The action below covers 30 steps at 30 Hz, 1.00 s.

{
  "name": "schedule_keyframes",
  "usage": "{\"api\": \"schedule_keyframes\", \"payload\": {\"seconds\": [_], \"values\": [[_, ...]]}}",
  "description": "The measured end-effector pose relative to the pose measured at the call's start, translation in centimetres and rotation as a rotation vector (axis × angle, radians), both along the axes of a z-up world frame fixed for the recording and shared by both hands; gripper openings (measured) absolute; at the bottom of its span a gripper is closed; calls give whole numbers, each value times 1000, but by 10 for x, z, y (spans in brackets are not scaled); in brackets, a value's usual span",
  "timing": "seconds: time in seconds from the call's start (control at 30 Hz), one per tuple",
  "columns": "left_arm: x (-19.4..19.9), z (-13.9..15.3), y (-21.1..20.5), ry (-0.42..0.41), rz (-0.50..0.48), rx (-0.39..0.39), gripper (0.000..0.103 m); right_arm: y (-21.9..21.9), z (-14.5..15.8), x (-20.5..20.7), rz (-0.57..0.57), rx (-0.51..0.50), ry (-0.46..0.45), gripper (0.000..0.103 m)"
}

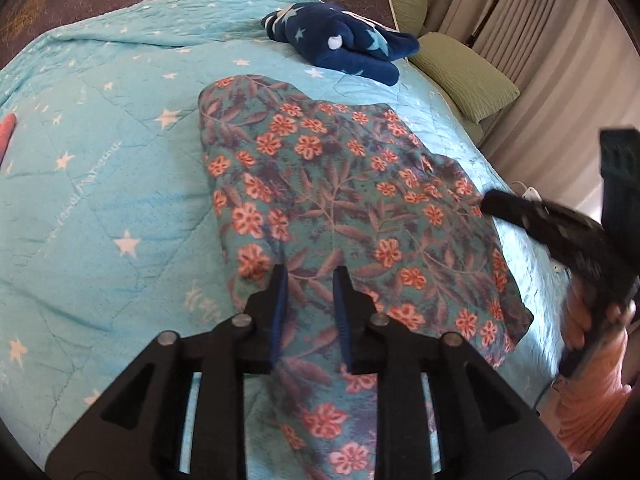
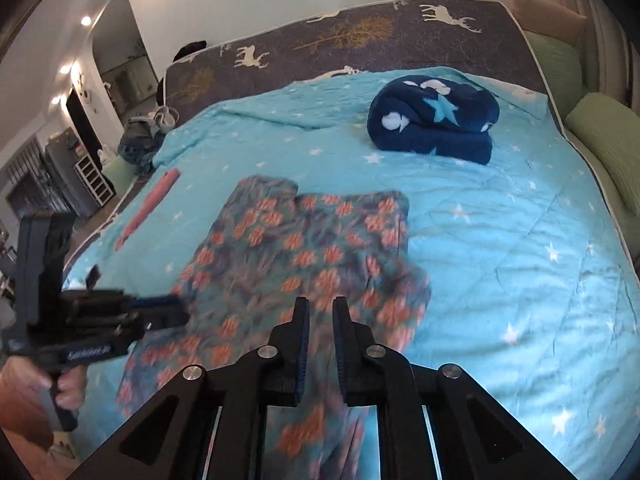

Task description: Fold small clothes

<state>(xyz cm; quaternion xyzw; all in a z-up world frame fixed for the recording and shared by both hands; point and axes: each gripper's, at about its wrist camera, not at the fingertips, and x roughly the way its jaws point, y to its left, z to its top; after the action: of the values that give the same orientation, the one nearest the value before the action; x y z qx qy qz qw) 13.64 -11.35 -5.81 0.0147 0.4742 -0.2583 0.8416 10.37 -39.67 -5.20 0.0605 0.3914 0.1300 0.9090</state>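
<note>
A teal garment with orange flowers [image 1: 340, 200] lies spread on the light blue star quilt [image 1: 100, 184]; it also shows in the right wrist view [image 2: 296, 256]. My left gripper [image 1: 310, 276] hovers over the garment's near part, its jaws a little apart with nothing between them. My right gripper [image 2: 320, 306] is above the garment's near right part, its jaws slightly apart and empty. The right gripper shows in the left wrist view [image 1: 504, 204] at the garment's right edge. The left gripper shows in the right wrist view [image 2: 168, 312] at the garment's left edge.
A folded navy star blanket [image 2: 436, 120] lies at the far side of the quilt [image 2: 520, 240]. A pink item [image 2: 148, 204] lies near the left edge. Green pillows [image 1: 464, 68] line the right side. A dark deer-print mattress [image 2: 360, 36] stands behind.
</note>
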Motion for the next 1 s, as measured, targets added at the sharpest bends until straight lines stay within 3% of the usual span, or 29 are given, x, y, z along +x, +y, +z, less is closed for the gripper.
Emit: {"api": "schedule_keyframes", "payload": {"seconds": [0.17, 0.23, 0.27, 0.37, 0.6, 0.7, 0.77, 0.87, 1.0], "values": [[-7, -6, -2, -28, -5, 27, 25, -5, -37, -27, -61, 2, 106, 20], [-8, -5, -3, -36, 4, 40, 26, -9, -37, -34, -123, 4, 129, 38], [-11, -3, -3, -41, 9, 40, 28, -11, -34, -37, -151, 8, 136, 41], [-23, 8, -2, -59, -4, 19, 46, -9, -24, -51, -163, 12, 112, 41], [-45, 12, 1, -83, -18, 37, 50, 1, -10, -80, -101, 39, 41, 40], [-50, 1, 5, -88, -8, 67, 56, 4, -26, -76, -110, 15, 107, 37], [-52, -8, 9, -80, 10, 95, 67, 4, -42, -72, -139, -1, 145, 36], [-54, -22, 23, 25, 40, 37, 67, 7, -40, -79, -152, -4, 114, 36], [-63, -13, 31, 11, 26, 20, 67, 5, -30, -83, -149, 9, 95, 36]]}}
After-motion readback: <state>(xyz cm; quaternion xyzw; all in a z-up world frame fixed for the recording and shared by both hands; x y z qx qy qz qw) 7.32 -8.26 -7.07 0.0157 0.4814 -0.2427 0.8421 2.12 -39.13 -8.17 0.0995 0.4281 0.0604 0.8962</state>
